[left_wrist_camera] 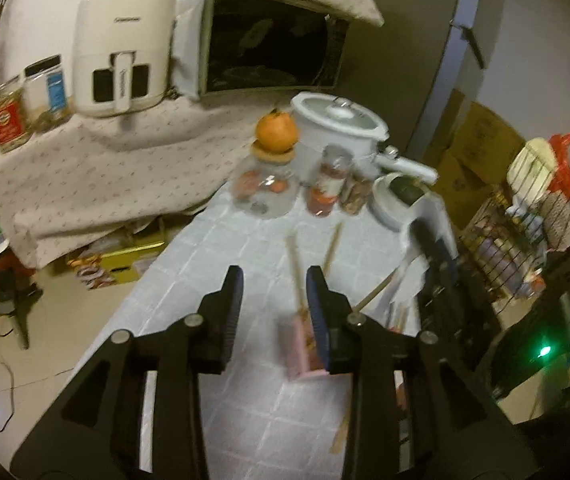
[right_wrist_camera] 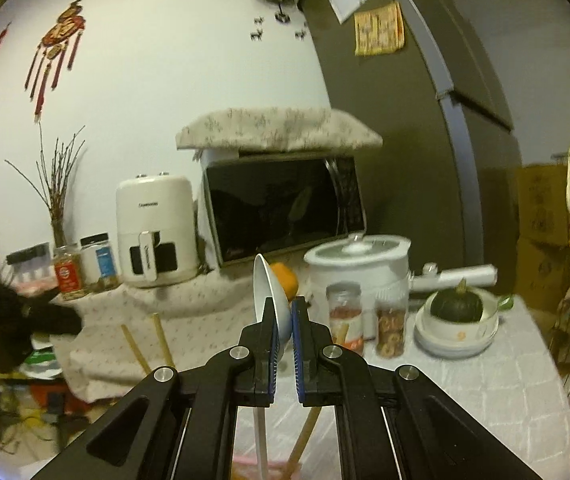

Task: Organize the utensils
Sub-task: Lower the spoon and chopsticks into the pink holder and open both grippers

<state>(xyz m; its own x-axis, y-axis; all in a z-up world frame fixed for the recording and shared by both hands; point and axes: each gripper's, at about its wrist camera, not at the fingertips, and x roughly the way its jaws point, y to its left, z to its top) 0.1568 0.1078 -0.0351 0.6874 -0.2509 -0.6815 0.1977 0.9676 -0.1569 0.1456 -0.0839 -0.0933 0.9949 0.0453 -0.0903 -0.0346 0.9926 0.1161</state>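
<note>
The right gripper (right_wrist_camera: 283, 316) has its fingers pinching a white bowl (right_wrist_camera: 271, 300) by the rim. The bowl stands on its edge, up in the air, in front of the orange fruit (right_wrist_camera: 285, 278). A bowl like this looks hard, smooth and easy to break. It is probably a bit slippery too, so a thin rim hold could slide. Holding it deeper on the rim, and keeping it from swinging, seems the safe way.

The left gripper (left_wrist_camera: 275, 304) has its fingers spread apart, and nothing is pressed between them. It hangs over the tiled worktop (left_wrist_camera: 245, 400). Two wooden chopsticks (left_wrist_camera: 297, 276) lie on the worktop just ahead of the fingers, close together but not side by side. A pink thing (left_wrist_camera: 299, 350) is under the fingers; it is too blurry to tell what it is. Another wooden stick (left_wrist_camera: 375, 294) lies to the right.

The chopsticks look light, stiff and thin. They lie flat, so they may roll or slip away when pinched. I think the best place to take one is near the middle, so it does not tip. They will not break easily.

In the right view, a white handle (right_wrist_camera: 260, 444) and a wooden handle (right_wrist_camera: 305, 436) show below the fingers. These look light and stiff too.
</note>
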